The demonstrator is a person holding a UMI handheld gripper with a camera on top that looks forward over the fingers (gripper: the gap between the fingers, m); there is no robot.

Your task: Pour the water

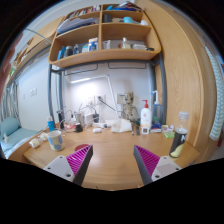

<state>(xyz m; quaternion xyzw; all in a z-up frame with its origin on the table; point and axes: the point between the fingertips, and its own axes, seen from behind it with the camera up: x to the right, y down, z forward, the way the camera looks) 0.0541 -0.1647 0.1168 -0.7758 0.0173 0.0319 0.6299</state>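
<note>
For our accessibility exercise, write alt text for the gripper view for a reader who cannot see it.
The gripper, fingers open with nothing between them, hovers over a wooden desk. Beyond the fingers stand a clear cup, a white pump bottle and small clutter along the wall, below a wooden shelf of items.

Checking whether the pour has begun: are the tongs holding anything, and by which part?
Nothing is held. The tongs are open over bare table, with the glass beyond the left finger.
</note>
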